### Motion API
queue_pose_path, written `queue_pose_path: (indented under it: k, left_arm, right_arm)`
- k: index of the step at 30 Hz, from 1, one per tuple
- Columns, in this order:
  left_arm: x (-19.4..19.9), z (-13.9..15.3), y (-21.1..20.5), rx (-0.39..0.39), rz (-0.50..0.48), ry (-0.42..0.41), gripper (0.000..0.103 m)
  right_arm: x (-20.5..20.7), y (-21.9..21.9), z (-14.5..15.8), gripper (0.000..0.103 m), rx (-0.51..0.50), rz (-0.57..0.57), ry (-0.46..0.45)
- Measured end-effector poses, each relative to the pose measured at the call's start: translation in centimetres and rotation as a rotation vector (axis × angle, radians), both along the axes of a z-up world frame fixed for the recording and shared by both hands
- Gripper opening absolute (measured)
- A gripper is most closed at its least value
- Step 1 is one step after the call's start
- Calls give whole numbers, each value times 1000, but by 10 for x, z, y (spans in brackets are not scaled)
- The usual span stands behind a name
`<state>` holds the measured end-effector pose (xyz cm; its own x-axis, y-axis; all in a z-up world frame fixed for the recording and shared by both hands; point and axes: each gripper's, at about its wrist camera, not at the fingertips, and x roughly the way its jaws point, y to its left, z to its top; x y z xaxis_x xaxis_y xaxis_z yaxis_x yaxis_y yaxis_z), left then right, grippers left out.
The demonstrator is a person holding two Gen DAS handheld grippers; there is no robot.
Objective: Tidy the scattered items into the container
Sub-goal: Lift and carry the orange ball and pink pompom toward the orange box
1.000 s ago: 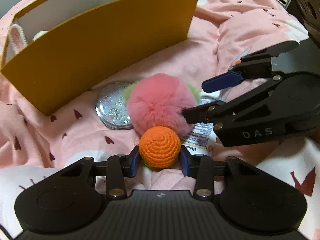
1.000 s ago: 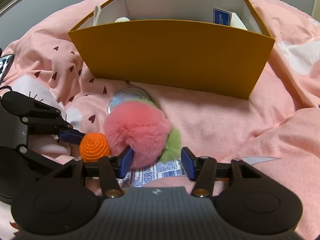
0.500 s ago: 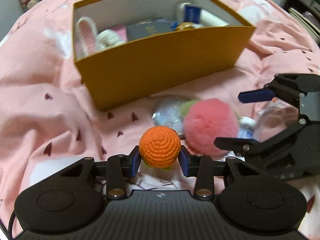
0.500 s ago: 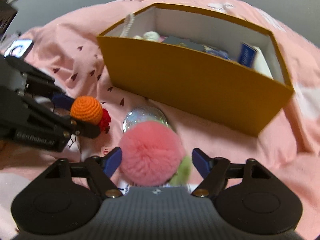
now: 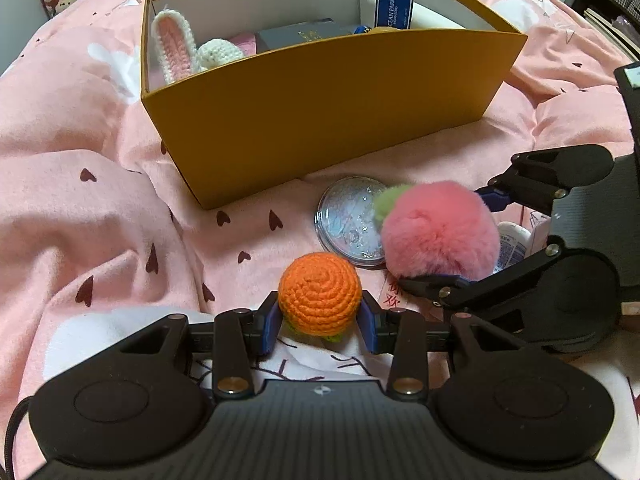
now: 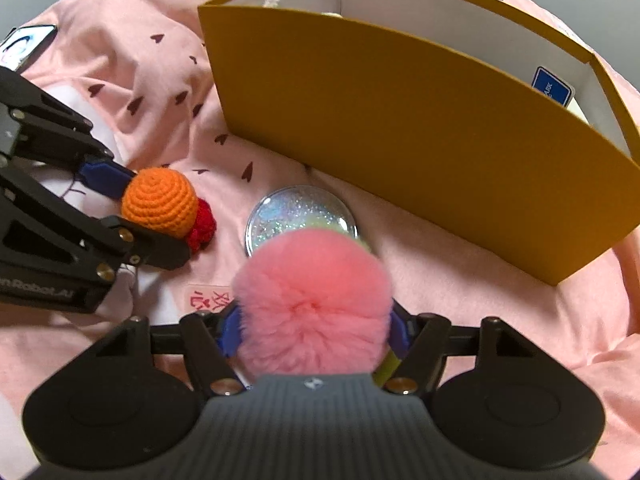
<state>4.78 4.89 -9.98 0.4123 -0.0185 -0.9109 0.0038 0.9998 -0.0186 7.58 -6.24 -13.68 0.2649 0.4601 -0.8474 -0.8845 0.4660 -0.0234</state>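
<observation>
Both grippers are closed on soft toys. Left gripper [image 5: 320,322] has its blue pads pressed against either side of an orange crochet ball [image 5: 320,294], held clear of the pink bedspread [image 5: 100,208]; from the right wrist view a red crochet piece [image 6: 202,226] shows attached to the ball's far side. Right gripper [image 6: 314,330] pinches a pink pompom [image 6: 314,306] between its pads, the fluff bulging over both fingers, with a green tuft [image 5: 390,200] at the pompom's 10 o'clock in the left wrist view.

On the bedspread, a round glitter disc [image 5: 348,222] lies flat, partly hidden behind the pompom. At 12 o'clock from both toys stands the yellow box [image 5: 332,108], open at the top, its near wall just beyond the disc. Inside it show a crochet bunny [image 5: 188,48], a dark booklet [image 5: 300,36] and a blue card [image 5: 394,10]. A small printed tube [image 5: 510,242] peeks out at the pompom's 3 o'clock.
</observation>
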Motion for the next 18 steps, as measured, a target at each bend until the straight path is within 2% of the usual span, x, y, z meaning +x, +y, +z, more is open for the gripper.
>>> queue_pose_path:
  k: [9,11,14,18]
  left_arm:
    - [0,-2,-2,4,-9,11,46]
    - [0,-2,-2,2,-9,12,46]
    - [-1,-2,-2,-1,-8,12,46]
    - [0,-2,-1,-2,-4,12,46]
  right_arm:
    - [11,3,-12,68,23,-63,62]
    - [12,3,-13,65,22,-68,71]
    - [11,2,-13,54,18,-71,66]
    - [10,0,-12,49,23,-71,54]
